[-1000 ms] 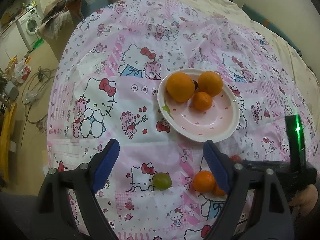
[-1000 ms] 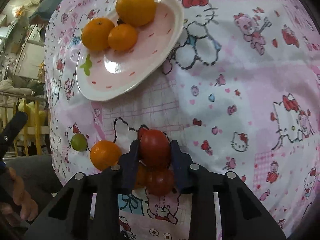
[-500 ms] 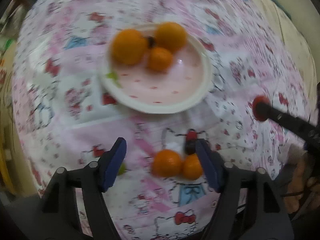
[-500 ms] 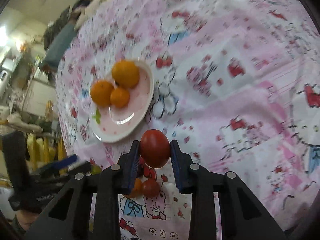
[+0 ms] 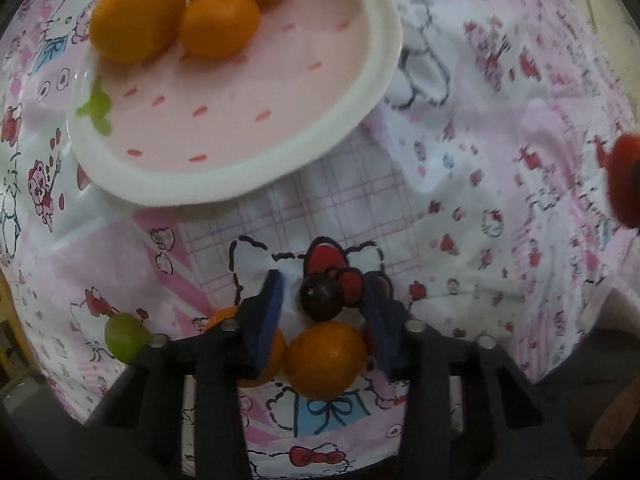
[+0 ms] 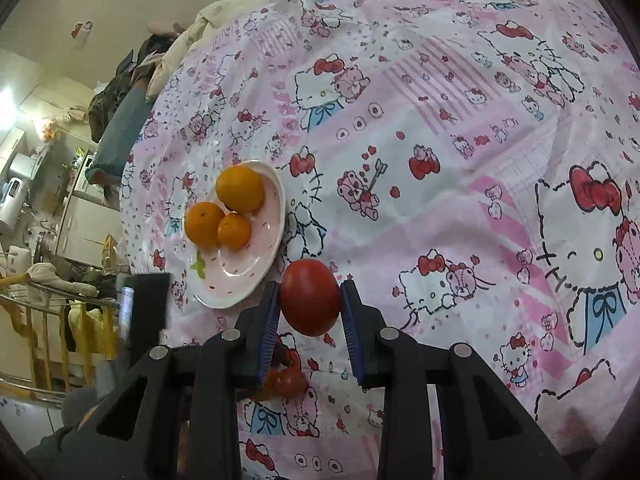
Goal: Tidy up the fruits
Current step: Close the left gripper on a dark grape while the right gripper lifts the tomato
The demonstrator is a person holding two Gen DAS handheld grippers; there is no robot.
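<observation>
Hello Kitty bedsheet under pink plate of three oranges, right tongs now lifted, gripping tomato, left tongs lowered, parted around dark cherry, nearest orange partly hidden.

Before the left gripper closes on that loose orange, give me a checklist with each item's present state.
1. Right gripper has a firm hold on the red tomato: ok, pads on both sides.
2. Left gripper open: ok.
3. Orange sits between the left fingers: ok.
4. Nothing else in the closing path: not ok, the dark cherry lies between the tips and a second orange is behind the left finger.
5. Room on the plate: ok, near half bare.
6. Green grape clear of the fingers: ok.
</observation>
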